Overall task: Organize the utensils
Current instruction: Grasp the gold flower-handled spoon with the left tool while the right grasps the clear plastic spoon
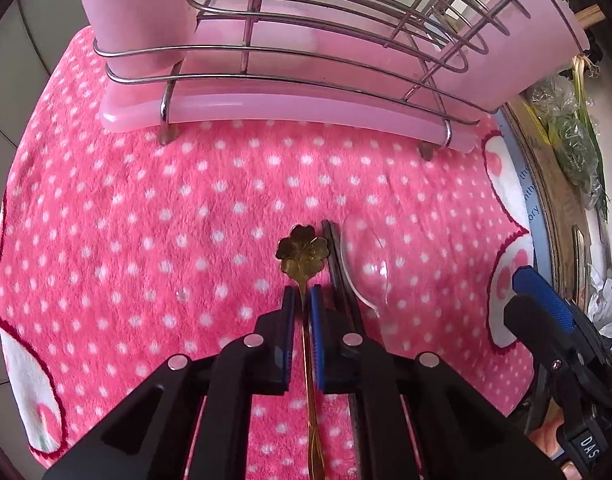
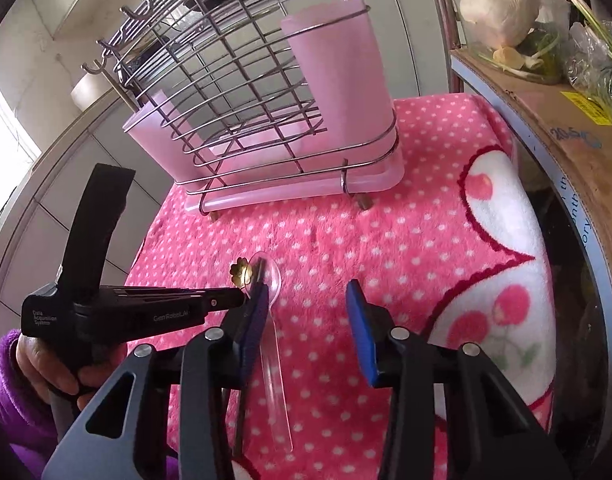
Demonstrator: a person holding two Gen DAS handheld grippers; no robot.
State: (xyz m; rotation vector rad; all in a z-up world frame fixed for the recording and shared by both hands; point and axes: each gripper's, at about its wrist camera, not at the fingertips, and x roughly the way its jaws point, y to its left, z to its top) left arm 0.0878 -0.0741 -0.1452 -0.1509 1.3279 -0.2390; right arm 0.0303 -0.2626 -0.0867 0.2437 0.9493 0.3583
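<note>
my left tool [image 1: 300, 300] is pinched on the gold spoon [image 1: 304, 254], its handle running back between the pads and its flower end pointing at the wire rack [image 1: 266, 76]. my right tool [image 2: 309, 320] hangs wide open, holding nothing, just short of the rack, over the clear spoon [image 2: 272, 320] beside the chopsticks [image 1: 339, 272]. the rack's tall pink cup [image 2: 337, 76] holds a few upright utensils.

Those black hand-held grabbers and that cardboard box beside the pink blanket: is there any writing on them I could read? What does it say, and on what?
"Data Acquisition System": left gripper, on its black body.
"GenRobot.AI": same gripper, along its side; faint.
"DAS": right gripper, on its handle.
"the", "nthe", "ory": cardboard box, fragments on its blue edge strip; the rest is cut off.
Blue handwritten marks and a yellow label on the box top: too blurred to read.
</note>
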